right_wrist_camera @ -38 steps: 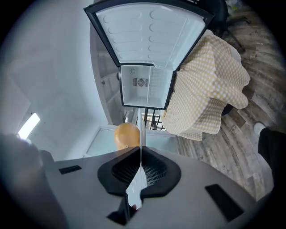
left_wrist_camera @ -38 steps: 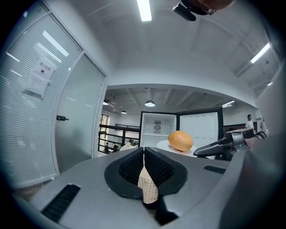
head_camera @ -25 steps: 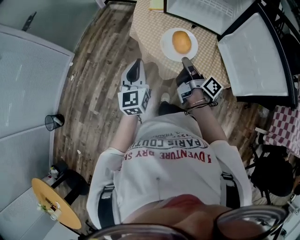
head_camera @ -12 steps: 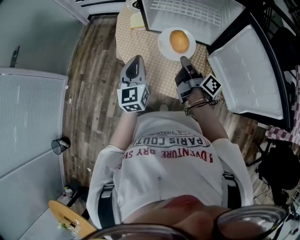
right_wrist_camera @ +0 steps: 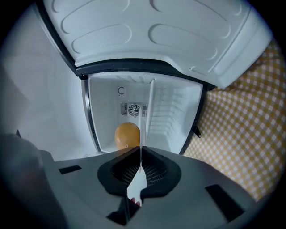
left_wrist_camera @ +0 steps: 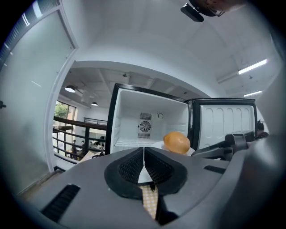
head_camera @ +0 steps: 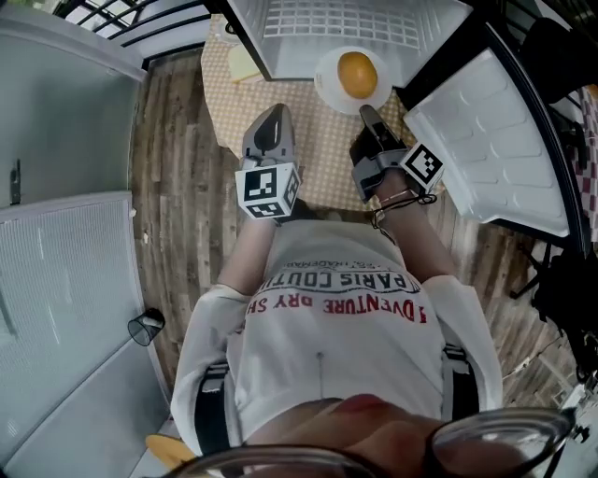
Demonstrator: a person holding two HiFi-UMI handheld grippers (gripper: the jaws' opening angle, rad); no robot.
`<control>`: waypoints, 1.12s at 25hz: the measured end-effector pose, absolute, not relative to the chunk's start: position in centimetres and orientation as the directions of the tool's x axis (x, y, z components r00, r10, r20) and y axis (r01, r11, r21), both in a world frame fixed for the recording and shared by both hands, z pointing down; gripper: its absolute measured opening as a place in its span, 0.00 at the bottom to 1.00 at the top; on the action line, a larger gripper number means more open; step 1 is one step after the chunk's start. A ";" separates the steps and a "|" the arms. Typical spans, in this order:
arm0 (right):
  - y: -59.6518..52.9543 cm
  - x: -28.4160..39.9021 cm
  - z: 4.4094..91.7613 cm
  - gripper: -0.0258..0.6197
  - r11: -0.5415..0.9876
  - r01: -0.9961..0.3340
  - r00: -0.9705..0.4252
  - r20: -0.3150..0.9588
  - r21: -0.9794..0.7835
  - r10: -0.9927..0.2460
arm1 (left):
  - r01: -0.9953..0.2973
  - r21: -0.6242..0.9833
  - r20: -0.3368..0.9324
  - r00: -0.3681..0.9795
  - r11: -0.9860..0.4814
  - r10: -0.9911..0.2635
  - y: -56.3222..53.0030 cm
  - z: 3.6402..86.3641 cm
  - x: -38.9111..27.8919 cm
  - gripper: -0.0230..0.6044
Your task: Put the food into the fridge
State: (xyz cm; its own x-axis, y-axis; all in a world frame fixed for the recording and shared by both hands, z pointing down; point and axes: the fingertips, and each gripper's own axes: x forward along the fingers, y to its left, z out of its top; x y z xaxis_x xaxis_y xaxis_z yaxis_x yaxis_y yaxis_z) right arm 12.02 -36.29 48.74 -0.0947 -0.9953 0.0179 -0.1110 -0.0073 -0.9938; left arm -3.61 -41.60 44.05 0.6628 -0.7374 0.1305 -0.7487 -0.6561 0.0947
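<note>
A round orange-brown piece of food lies on a white plate. My right gripper is shut on the plate's near rim and holds it at the mouth of the open white fridge. In the right gripper view the plate shows edge-on between the pads, with the food and the fridge's back wall behind it. My left gripper is shut and holds nothing; it hovers left of the plate. From the left gripper view the food sits before the fridge.
The fridge stands on a table with a yellow checked cloth. Its door swings open to the right. A yellow pad lies on the table's left. A dark cup stands on the wood floor beside grey panels.
Both grippers and the plate have come closer to the fridge; the plate now sits at its opening. Both grippers stay shut.
</note>
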 end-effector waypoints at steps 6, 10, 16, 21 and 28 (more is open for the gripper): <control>-39.7 13.7 48.7 0.09 -0.032 -0.089 0.041 0.029 -0.995 -0.999 | -0.660 0.098 0.134 0.751 -0.745 -0.647 -46.6 44.0 -1.8 0.08; -42.4 14.8 48.9 0.09 -0.062 -0.106 0.100 0.052 -0.992 -0.994 | -0.618 0.106 0.134 0.785 -0.779 -0.604 -49.3 44.1 -1.1 0.08; -45.9 15.9 49.7 0.09 -0.092 -0.082 0.153 0.079 -0.992 -0.985 | -0.596 0.127 0.161 0.801 -0.793 -0.577 -51.9 45.6 -0.7 0.08; -48.3 17.0 50.0 0.09 -0.102 -0.069 0.168 0.089 -0.992 -0.982 | -0.585 0.139 0.183 0.808 -0.799 -0.559 -53.1 46.7 -0.1 0.08; -51.0 18.0 50.1 0.09 -0.112 -0.036 0.161 0.105 -0.993 -0.981 | -0.573 0.148 0.203 0.815 -0.806 -0.542 -54.0 47.4 1.0 0.08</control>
